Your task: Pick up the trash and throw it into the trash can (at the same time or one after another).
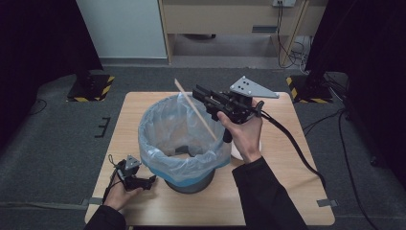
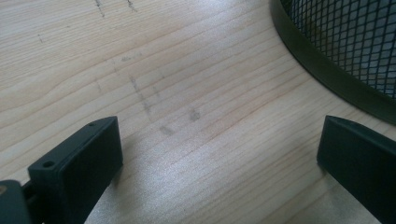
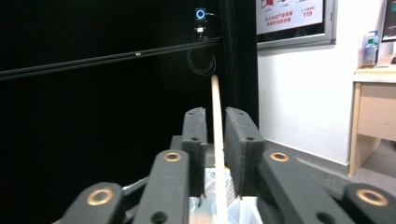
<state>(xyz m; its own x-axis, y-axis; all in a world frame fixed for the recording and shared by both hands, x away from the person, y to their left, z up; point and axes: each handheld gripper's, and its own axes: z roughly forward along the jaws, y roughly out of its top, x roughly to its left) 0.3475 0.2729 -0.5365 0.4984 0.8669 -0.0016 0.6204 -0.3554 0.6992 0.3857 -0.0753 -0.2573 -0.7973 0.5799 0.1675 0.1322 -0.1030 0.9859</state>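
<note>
The right tongs are clamped on a thin wooden stick, held above the far right rim of the waste bin. The stick slants across the bin's mouth: its upper end rises beyond the far rim, its lower end dips inside the pale blue plastic liner near the right rim. In the right gripper view the stick stands upright between the two pads, which press it from both sides. The left tongs lie low on the table, just beside the bin's base at its near left. Their jaws stand wide apart with nothing between them, the bare wood of the table beneath and the bin's black mesh wall close by
</note>
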